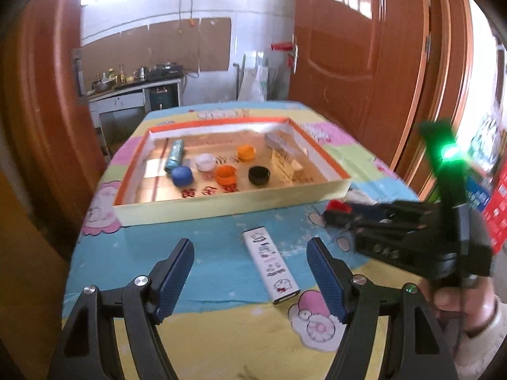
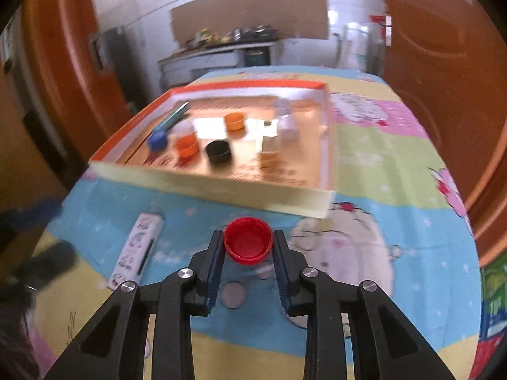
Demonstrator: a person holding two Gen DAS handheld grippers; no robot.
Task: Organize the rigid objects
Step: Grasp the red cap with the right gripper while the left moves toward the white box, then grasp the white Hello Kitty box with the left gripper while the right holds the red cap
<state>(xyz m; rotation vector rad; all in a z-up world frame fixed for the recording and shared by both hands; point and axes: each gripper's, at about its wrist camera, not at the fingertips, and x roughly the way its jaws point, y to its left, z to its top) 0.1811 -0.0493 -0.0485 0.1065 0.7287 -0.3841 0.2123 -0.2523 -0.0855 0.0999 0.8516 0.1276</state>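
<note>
The left hand-held gripper (image 1: 250,280) hangs spread over the surface (image 1: 221,316), a white box (image 1: 271,269) between its fingers. The right hand-held gripper (image 2: 248,247) pinches a red cap (image 2: 248,240), apparently short of the tray (image 2: 221,186) ahead.

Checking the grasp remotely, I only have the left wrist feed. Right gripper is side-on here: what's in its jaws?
Observer: A red bottle cap, open side toward the camera, clamped between both jaws of the right gripper.
Operator: Anything on the cloth under that gripper?
Observer: Yes, a round grey disc lies on the tablecloth between the jaws, behind the cap.
Operator: Cap over the tray yet?
Observer: No, it is short of the tray's near wall.
</note>
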